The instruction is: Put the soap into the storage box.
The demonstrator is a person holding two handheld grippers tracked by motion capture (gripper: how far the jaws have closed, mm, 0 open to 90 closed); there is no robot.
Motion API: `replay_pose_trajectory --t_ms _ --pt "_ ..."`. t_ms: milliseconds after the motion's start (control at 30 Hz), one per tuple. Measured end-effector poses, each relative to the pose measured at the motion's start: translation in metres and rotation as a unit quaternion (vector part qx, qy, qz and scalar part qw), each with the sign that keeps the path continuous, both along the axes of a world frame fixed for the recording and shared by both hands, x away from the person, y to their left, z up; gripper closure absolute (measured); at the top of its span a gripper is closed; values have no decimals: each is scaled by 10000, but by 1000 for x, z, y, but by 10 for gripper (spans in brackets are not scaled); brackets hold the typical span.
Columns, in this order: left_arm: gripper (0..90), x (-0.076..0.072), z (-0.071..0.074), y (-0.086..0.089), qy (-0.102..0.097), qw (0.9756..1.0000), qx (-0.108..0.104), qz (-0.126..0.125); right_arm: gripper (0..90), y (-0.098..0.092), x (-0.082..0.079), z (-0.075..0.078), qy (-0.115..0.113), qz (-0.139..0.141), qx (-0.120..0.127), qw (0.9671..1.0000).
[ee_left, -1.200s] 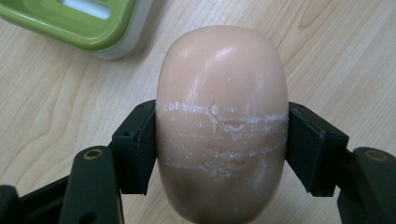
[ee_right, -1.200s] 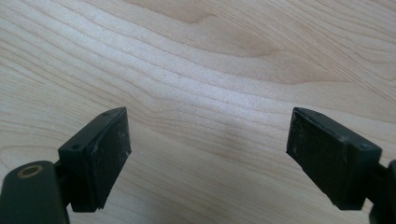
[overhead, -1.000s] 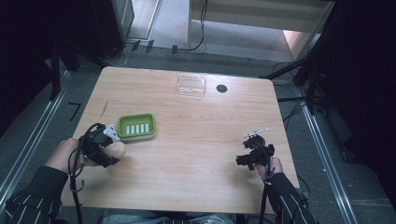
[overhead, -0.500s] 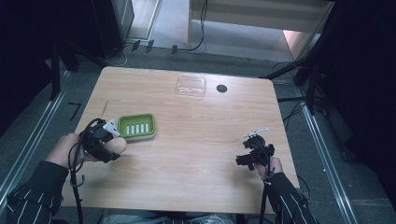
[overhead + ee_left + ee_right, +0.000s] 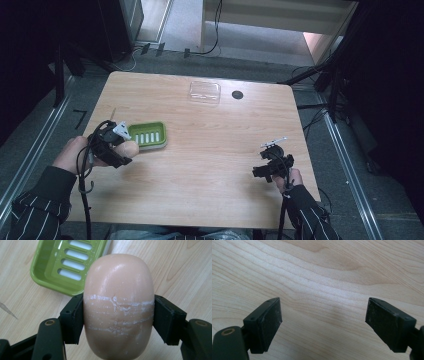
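Gripping a pale pink oval soap bar point(image 5: 118, 307) w/ my left hand-held gripper point(image 5: 118, 320), jaws clamped across its short width at about mid-length. I'd judge it firm but slick: white scrape lines on the skin suggest the pads mark it, so steady pressure, no twisting. Long axis runs bottom to top of the left gripper view, far end pointing toward the green slotted plastic soap dish point(image 5: 67, 265) at upper left, soap just short of the rim, above the wooden table point(image 5: 210, 150). Right hand-held gripper point(image 5: 323, 322) wide open, nothing between jaws.
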State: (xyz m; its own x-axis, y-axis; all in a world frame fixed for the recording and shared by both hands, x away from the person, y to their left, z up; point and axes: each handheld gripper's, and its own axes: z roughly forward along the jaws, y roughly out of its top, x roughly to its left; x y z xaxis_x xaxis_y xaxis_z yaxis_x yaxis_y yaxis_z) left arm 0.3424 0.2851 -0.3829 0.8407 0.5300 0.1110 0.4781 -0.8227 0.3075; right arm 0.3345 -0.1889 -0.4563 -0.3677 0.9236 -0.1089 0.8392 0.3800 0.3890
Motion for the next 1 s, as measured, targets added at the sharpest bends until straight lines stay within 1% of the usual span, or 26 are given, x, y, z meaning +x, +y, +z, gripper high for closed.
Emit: replay_pose_trajectory --t_ms 200,333,367,500,567,600,667,700,800,1000 --pt "334 7 5 -3 -32 9999 18 -94 143 0 0 0 4 11 -7 10000" --pt "334 10 7 -4 -36 9999 -9 -107 143 0 0 0 8 21 -11 10000" --pt "334 13 7 -5 -68 9999 -26 -130 143 0 0 0 12 25 -13 10000" --pt "334 19 7 -9 -49 9998 29 -196 143 0 0 0 15 26 -19 10000" --pt "334 20 7 -10 -63 9997 -3 -216 143 0 0 -1 14 25 -16 10000" --pt "334 21 8 -11 -73 9997 17 -248 143 0 0 -1 8 30 -17 10000" --pt "334 22 7 -11 -71 9997 -35 -221 143 0 0 -1 19 24 -9 10000" --pt "334 24 8 -12 -63 9996 28 -273 143 0 0 -1 18 29 -8 10000" --pt "334 25 8 -12 -72 9997 -6 -244 143 0 0 -1 17 35 -11 10000" --pt "334 32 12 -12 -176 9995 -66 -247 143 1 0 -1 12 33 -16 10000"
